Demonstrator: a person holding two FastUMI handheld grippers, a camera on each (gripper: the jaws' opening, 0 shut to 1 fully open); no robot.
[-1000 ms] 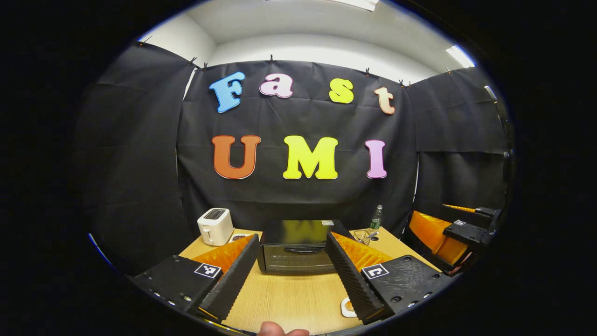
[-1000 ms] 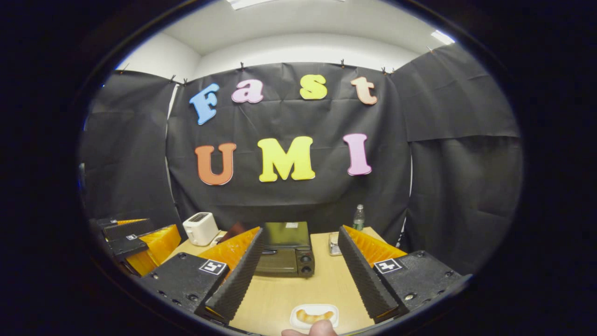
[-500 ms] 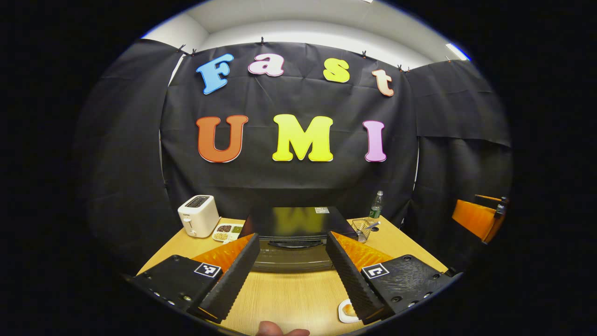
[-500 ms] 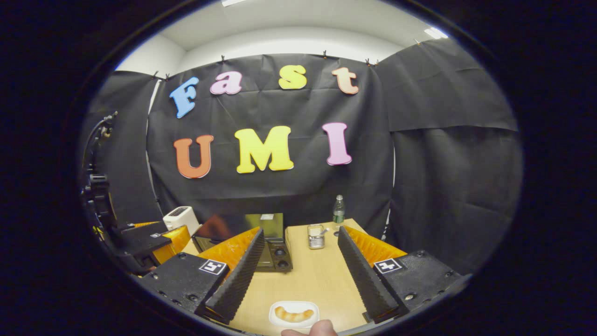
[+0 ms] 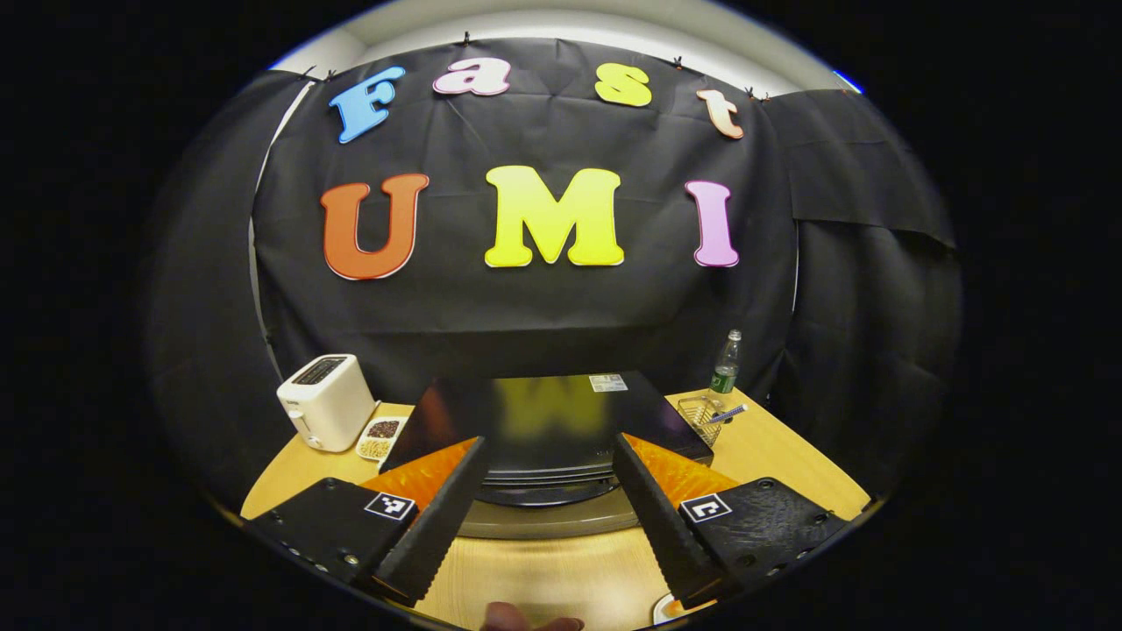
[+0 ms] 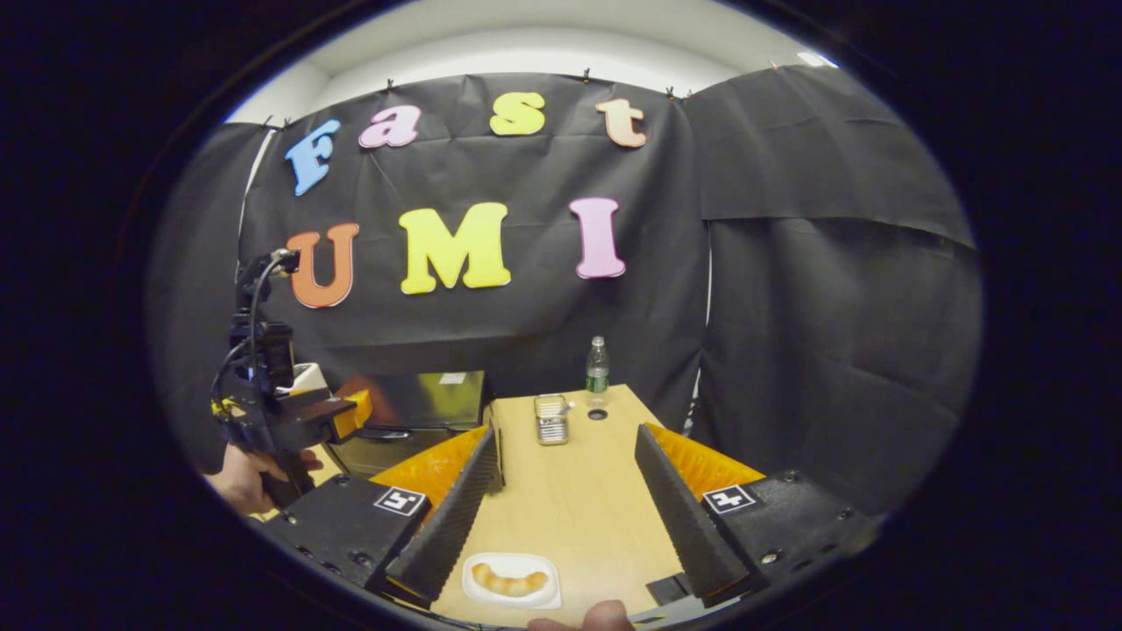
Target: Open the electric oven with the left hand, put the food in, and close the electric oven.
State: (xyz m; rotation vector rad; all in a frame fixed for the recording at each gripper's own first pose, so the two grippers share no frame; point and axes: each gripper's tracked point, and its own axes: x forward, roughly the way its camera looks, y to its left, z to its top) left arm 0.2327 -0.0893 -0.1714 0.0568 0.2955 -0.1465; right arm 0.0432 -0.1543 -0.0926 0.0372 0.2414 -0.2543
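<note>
In the left gripper view, the left tool [image 5: 548, 491] hangs released, its two fingers spread wide and grasping nothing, aimed straight at the electric oven [image 5: 543, 429]. The oven sits on the bench [image 5: 543, 578] close ahead, its dark top and the curved door handle [image 5: 548, 493] framed between the fingers; the door looks closed. A white toaster [image 5: 324, 401] and a small dish of grains [image 5: 379, 436] stand to the oven's left, a wire basket [image 5: 701, 410] and a bottle [image 5: 724, 363] to its right.

The step in hand is judged to be the approach to the door handle. To do it well, the left tool should come level with the handle, centred on it, close both fingers over the bar, then pull out and down along the door's hinge arc rather than straight back, so the light oven does not slide on the bench.

In the right gripper view, the right tool [image 6: 565, 517] is likewise released, fingers wide apart and empty, hovering over a small white plate [image 6: 513, 580] carrying the food [image 6: 508, 580], a pale curved piece of bread. The plate lies on the near bench edge, well apart from the oven [image 6: 412, 412] at the far left, where a hand [image 6: 245, 478] holds the left tool in front of the door.
</note>
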